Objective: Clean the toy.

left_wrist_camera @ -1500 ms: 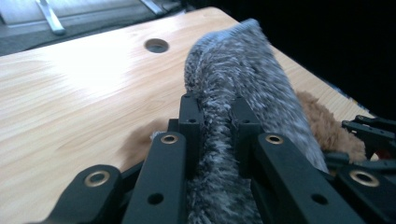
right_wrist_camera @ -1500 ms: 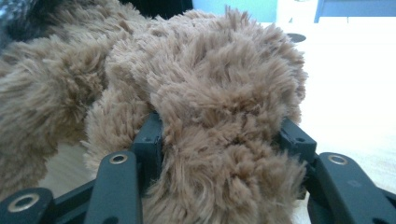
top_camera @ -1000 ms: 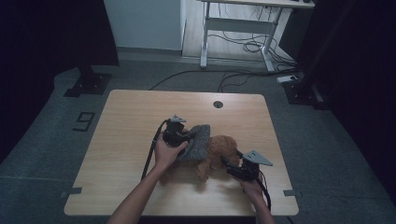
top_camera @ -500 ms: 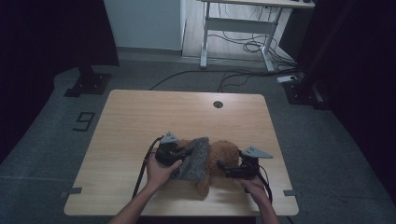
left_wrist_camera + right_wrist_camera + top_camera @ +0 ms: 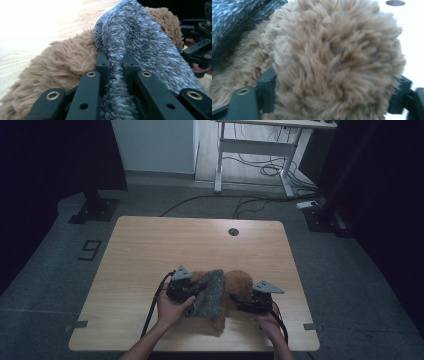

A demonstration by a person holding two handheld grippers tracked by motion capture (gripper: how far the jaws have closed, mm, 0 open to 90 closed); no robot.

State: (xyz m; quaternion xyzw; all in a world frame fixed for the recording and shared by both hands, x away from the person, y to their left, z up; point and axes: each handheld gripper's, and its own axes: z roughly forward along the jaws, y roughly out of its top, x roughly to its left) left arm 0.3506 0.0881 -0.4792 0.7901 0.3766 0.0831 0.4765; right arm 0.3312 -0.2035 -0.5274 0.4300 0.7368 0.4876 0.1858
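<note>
Your left gripper [image 5: 187, 292] has dragged the grey cloth [image 5: 209, 292] nearer, jaws clamped on it. Your right gripper's [image 5: 239, 304] jaws, just closing, straddle the soft, light plush [image 5: 332, 65]; grip deep.

grey cloth [image 5: 209, 292] hiding brown plush [image 5: 237, 285]

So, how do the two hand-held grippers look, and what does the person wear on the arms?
Both the left gripper and the right gripper are black, each topped by a grey three-cornered plate. Their jaws are flat black bars with brass-ringed holes. A black cable trails from each. The forearms are bare; no sleeves show.
</note>
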